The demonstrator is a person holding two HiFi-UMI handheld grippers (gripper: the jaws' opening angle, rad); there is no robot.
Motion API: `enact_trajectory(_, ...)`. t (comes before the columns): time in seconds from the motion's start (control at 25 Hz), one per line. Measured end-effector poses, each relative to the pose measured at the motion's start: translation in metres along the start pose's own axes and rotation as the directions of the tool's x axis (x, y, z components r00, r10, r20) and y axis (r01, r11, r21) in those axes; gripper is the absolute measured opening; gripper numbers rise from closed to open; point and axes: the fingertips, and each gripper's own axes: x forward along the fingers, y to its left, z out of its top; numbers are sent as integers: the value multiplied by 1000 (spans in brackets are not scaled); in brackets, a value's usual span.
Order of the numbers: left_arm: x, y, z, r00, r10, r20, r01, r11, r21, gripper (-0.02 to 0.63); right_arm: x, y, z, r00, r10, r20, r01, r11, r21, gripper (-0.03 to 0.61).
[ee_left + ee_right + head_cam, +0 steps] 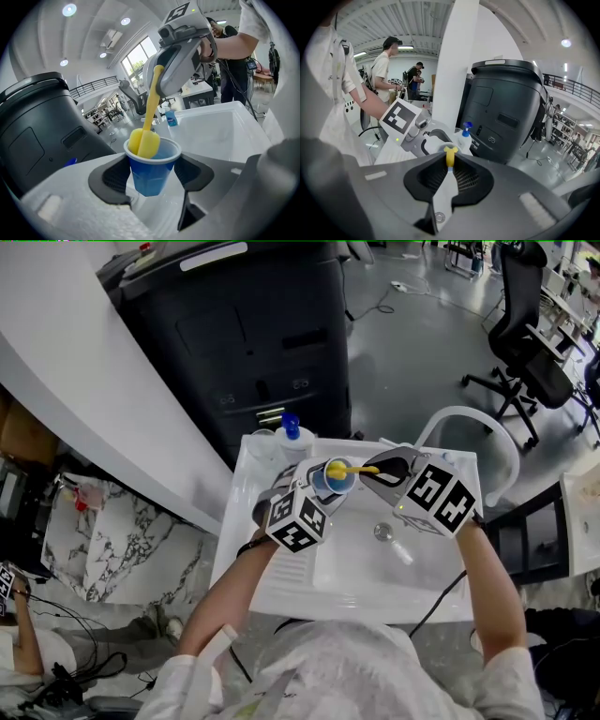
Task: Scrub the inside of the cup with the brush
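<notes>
A blue plastic cup (151,166) with a white rim stands upright between the pads of my left gripper (152,174), which is shut on it above the white sink (281,577). The brush (146,138) has a yellow sponge head that sits inside the cup against its rim, and its yellow handle rises up to my right gripper (161,77). In the right gripper view that gripper (450,171) is shut on the thin yellow handle (450,157). From the head view the cup (335,478) and brush (350,468) lie between the two marker cubes.
A white bottle with a blue pump top (292,435) stands at the sink's back rim. A large black machine (253,334) is behind the sink, with a white counter (84,399) to the left. The drain (382,532) is in the basin. People stand in the background (386,61).
</notes>
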Motion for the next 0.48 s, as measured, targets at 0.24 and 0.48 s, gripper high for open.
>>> enact_trajectory(0.24,-1,2,1,1000,7,7,-7,1000,-2,296,-4,-9,-5,1000,-19,1,19,999,27,34)
enact_trajectory(0.48,-2,8,0,999,21,25,-19,998,-62,297,-6,-11,-7,999,-35,12,34,998,48,34)
